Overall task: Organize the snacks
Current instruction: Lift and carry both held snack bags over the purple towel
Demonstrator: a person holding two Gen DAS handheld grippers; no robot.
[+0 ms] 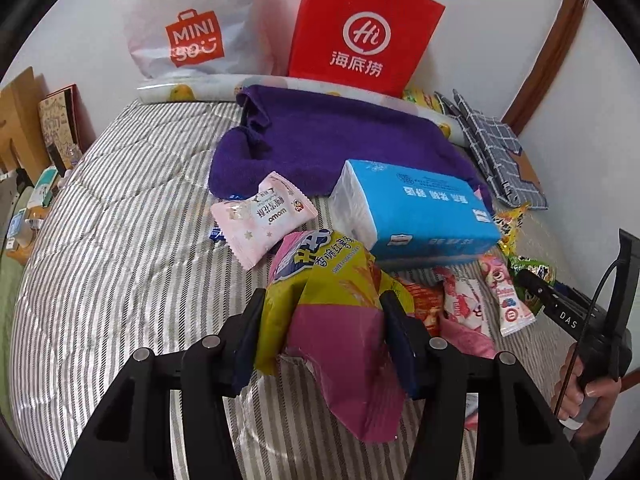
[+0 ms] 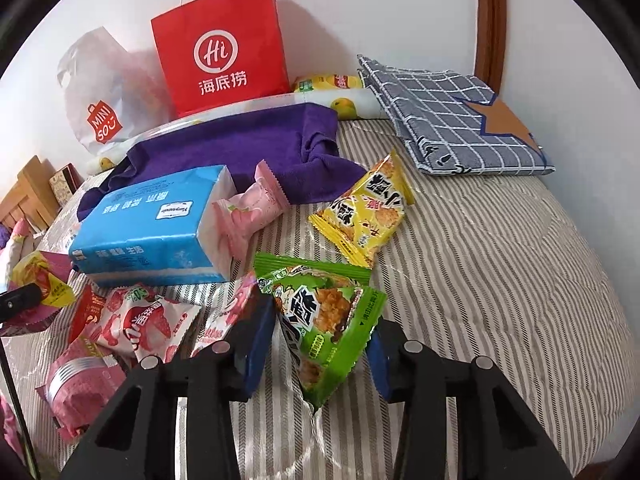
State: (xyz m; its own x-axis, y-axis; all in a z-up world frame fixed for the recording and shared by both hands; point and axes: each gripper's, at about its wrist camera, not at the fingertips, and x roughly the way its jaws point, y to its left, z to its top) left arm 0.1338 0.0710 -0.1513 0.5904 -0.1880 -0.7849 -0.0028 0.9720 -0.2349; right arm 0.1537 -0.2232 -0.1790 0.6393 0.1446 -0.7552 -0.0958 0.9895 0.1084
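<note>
Left gripper: fingers clamped on a yellow-and-pink sweet-potato snack bag, crumpled between the pads and held just above the striped bed cover. Right gripper: fingers closed on a green snack packet, likewise pinched and lifted off the bed.

Surroundings: a blue tissue pack lies directly beyond the left-held bag, resting partly on a purple towel. A pink packet sits to its left, touching the towel's edge. Red and pink snack packets are heaped near the tissue pack, between the two grippers. A yellow packet lies beyond the green one, apart from it. Against the wall stand a red paper bag and a white plastic bag. A folded checked cloth lies at the bed's far right corner.
</note>
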